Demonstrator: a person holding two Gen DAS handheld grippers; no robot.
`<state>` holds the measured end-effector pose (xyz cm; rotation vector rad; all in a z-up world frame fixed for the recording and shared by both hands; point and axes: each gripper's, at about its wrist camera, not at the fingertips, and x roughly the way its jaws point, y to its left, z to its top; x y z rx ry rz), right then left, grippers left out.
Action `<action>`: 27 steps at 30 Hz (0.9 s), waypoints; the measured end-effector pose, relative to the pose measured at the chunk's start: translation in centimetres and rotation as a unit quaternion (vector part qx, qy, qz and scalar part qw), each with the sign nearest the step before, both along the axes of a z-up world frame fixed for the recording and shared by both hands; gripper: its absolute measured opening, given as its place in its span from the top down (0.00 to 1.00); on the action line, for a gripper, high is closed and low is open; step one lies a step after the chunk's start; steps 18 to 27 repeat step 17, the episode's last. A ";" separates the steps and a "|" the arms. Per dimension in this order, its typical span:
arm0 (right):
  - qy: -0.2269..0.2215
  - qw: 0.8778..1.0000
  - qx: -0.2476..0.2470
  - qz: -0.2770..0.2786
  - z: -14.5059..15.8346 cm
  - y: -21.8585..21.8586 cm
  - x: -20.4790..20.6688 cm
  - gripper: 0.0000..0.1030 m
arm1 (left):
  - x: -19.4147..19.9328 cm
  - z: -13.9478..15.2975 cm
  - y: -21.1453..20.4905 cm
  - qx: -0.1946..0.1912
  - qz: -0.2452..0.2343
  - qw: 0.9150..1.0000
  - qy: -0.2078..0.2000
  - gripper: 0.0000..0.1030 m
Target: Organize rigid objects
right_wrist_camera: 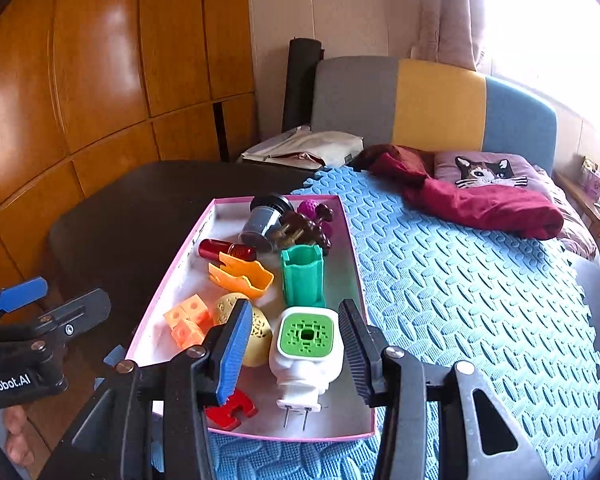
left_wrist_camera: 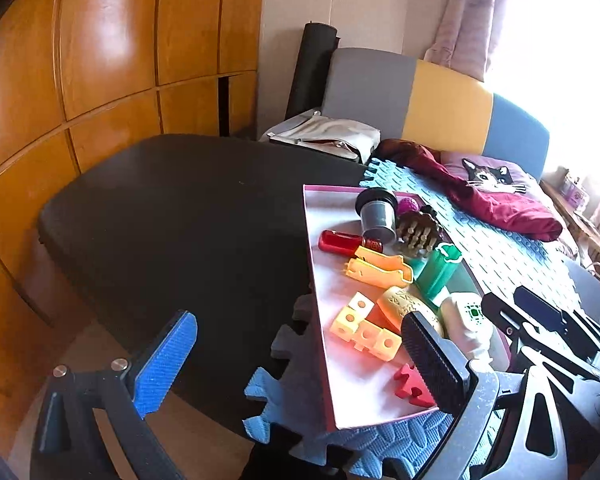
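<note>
While the right gripper (right_wrist_camera: pixel 290 354) hangs with its fingers spread wide on either side of the white plug-in diffuser (right_wrist_camera: pixel 305 350), that diffuser lies in the near end of the pink tray (right_wrist_camera: pixel 350 236), not touched by either pad. The left gripper (left_wrist_camera: pixel 300 364) is also spread wide, gripping nothing, over the tray's left edge and the dark table (left_wrist_camera: pixel 180 208).

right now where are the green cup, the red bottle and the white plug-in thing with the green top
green cup (right_wrist_camera: pixel 302 276), right wrist view, on its ribbed side wall
red bottle (right_wrist_camera: pixel 220 249), right wrist view, on the middle of its body
white plug-in device (right_wrist_camera: pixel 307 333), right wrist view, on its green perforated top
</note>
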<state>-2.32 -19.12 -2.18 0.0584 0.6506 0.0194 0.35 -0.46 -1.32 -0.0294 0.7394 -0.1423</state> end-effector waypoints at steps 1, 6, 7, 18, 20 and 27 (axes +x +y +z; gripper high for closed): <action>0.000 1.000 0.000 0.001 0.0 0.0 -0.1 0.56 | 0.0 0.0 0.0 0.000 -0.001 1.000 0.001 0.00; 0.000 1.000 0.002 0.003 -0.3 0.3 -0.3 0.56 | -0.1 0.0 0.0 0.000 0.000 1.000 0.002 0.00; 0.000 1.000 0.002 0.003 -0.3 0.3 -0.3 0.56 | -0.1 0.0 0.0 0.000 0.000 1.000 0.002 0.00; -0.003 1.000 0.002 0.003 -0.3 0.4 -0.5 0.56 | -0.3 -0.1 0.1 0.009 0.006 1.000 -0.005 0.00; -0.003 1.000 0.002 0.003 -0.3 0.4 -0.5 0.56 | -0.3 -0.1 0.1 0.009 0.006 1.000 -0.005 0.00; -0.003 1.000 0.002 0.003 -0.3 0.4 -0.5 0.56 | -0.3 -0.1 0.1 0.009 0.006 1.000 -0.005 0.00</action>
